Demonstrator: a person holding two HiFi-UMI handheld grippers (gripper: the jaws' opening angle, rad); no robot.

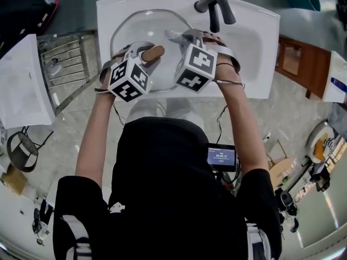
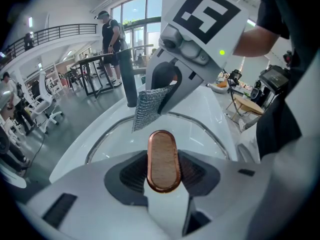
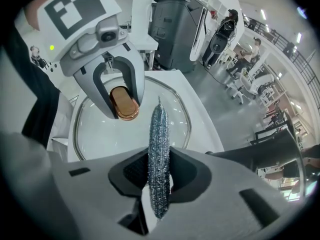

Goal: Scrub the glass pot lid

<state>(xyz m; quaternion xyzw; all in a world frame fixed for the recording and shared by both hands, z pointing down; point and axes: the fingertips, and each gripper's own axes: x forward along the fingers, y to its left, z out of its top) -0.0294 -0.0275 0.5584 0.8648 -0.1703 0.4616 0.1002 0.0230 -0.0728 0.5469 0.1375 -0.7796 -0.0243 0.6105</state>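
Observation:
The glass pot lid (image 1: 142, 27) lies in the white sink (image 1: 255, 42), its metal rim (image 2: 202, 126) curving round the basin. My left gripper (image 1: 150, 53) is shut on the lid's oblong copper-edged knob (image 2: 162, 160), which stands upright between the pads. In the right gripper view the same knob (image 3: 124, 103) sits in the left gripper (image 3: 120, 96). My right gripper (image 1: 181, 37) is shut on a silver mesh scrub pad (image 3: 159, 159), held edge-on over the lid (image 3: 100, 139). From the left gripper view the scrub pad (image 2: 150, 106) hangs just above the glass, beyond the knob.
A dark faucet (image 1: 216, 4) arches over the sink's back edge, close to the right gripper. A metal rack (image 1: 65, 58) stands left of the sink and a wooden chair (image 1: 298, 58) to its right. People stand far off in the hall.

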